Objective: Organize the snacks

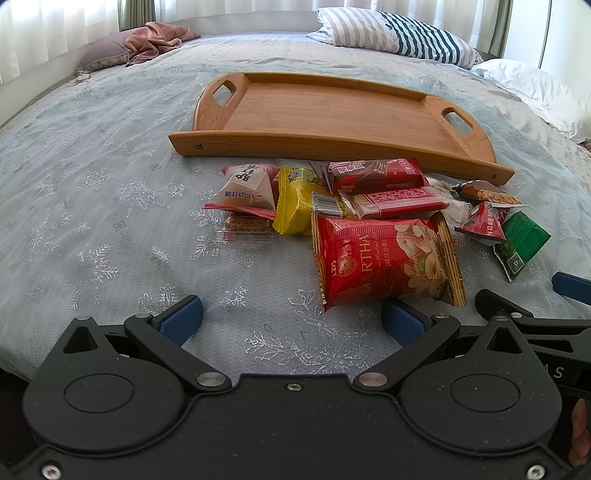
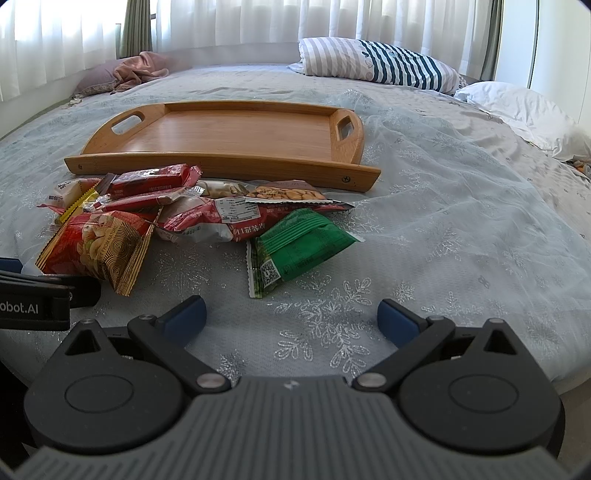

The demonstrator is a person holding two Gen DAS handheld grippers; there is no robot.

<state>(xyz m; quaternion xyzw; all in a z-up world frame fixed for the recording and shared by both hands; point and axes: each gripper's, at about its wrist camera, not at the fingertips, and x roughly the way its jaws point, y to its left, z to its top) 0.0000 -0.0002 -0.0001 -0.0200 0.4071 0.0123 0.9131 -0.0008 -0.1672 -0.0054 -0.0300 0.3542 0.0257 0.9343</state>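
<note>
Both grippers sit low at the near edge of the bed. Blue pads tip the left gripper [image 1: 291, 319], its two fingers are spread wide, and nothing is between them. The right gripper [image 2: 291, 317] is spread just as wide and holds nothing too. It hangs over bare bed cover [image 2: 461, 229], which is pale with silver snowflakes on it.

Just past the left gripper lies a big red nut bag [image 1: 384, 258]. Its near edge is close to the right-hand blue pad. Behind it is a pile of snacks, all in a bunch. A yellow packet [image 1: 295, 203] lies next to a white and pink packet [image 1: 247, 188]. A clear-wrapped biscuit [image 1: 245, 227] peeks out under that one. Two red bars [image 1: 376, 173] lie across the top of the pile. A green packet [image 2: 299, 247] lies at the right end of the pile, the snack nearest the right gripper. An almond packet [image 2: 284, 194] lies behind it, and a red and white bag [image 2: 221, 221] lies between them.

Behind the pile, near the middle of the bed, sits a wooden tray [image 1: 332, 138]. It has a handle hole at each end and nothing inside it. The snacks lie right along its near rim, some almost touching it.

At the far edge of the bed are a striped pillow [image 2: 388, 64], a white pillow [image 2: 524, 107] and a pink cloth [image 1: 155, 38]. White curtains [image 2: 240, 22] hang behind them.
</note>
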